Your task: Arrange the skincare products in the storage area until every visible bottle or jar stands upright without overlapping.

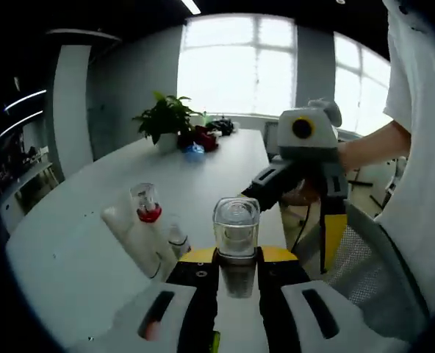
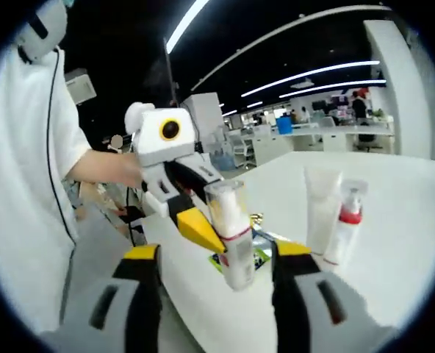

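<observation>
A bottle with a clear cap [image 1: 236,220] sits between my left gripper's [image 1: 236,259] jaws, which are shut on its body. In the right gripper view the same bottle [image 2: 232,235] has a white body and a red band, stands upright near the table's edge, and the left gripper [image 2: 184,195] holds it from the left. My right gripper [image 2: 217,254] is open, with its jaws wide on either side of the bottle. A white tube [image 2: 322,206] and a red-collared spray bottle [image 2: 346,220] stand upright to the right. They also appear as the tube [image 1: 126,228] and spray bottle [image 1: 147,207], beside a small bottle [image 1: 177,239].
The white table [image 1: 92,265] runs far back to a potted plant [image 1: 166,121] and red and blue items [image 1: 200,141]. A colourful flat packet [image 2: 260,251] lies behind the held bottle. A person in a white shirt [image 2: 26,162] and a mesh chair [image 1: 364,257] stand by the table's edge.
</observation>
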